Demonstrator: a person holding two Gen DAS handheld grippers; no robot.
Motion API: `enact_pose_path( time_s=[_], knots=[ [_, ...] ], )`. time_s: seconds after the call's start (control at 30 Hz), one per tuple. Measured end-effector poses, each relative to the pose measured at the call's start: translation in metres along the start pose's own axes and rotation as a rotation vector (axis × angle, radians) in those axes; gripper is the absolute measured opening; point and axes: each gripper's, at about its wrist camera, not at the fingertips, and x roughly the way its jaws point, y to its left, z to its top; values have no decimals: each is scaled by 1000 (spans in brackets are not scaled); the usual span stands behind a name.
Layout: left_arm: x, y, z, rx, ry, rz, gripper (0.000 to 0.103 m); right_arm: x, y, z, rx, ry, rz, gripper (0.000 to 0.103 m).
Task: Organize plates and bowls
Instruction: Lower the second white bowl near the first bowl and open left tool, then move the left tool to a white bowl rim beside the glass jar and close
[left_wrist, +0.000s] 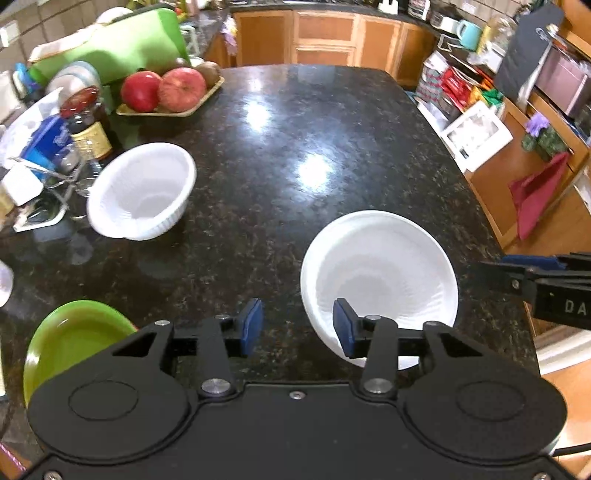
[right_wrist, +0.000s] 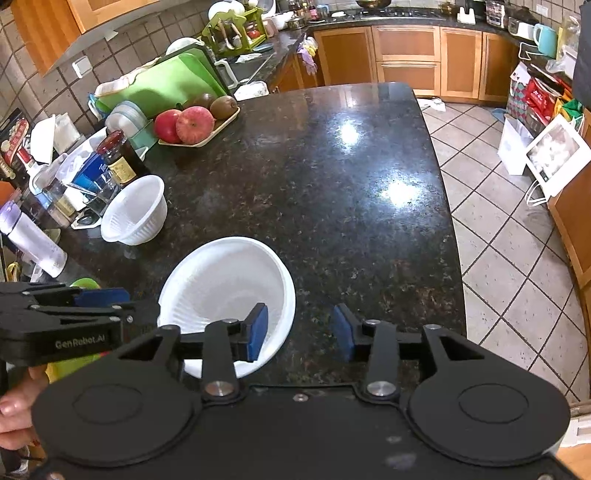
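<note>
Left wrist: left gripper (left_wrist: 298, 326) tilted downward, agape.

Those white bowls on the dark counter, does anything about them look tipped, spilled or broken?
The far white bowl looks tipped, its opening leaning toward the clutter beside it. The near white bowl also seems tilted rather than flat. No spill or crack shows, and both grippers are open and empty.

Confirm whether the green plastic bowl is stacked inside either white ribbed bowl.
No: the green plastic bowl sits alone on the dark granite counter, apart from both white ribbed bowls.
</note>
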Motion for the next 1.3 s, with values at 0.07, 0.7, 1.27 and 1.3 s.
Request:
enact_pose_path(
  time_s=[0.07,0.7,1.27,1.3],
  knots=[
    [-4,2,-1,-17,-7,4,52,-1,0,-1,-9,1,10,48],
    [-40,72,10,-170,-120,168,63,-11,54,26,-163,-85,70,73],
    [-5,158,55,-195,-79,172,63,46,158,97,-200,-81,83,71],
    [-2,161,56,-191,-76,165,63,50,161,99,-197,-77,80,70]
  ],
)
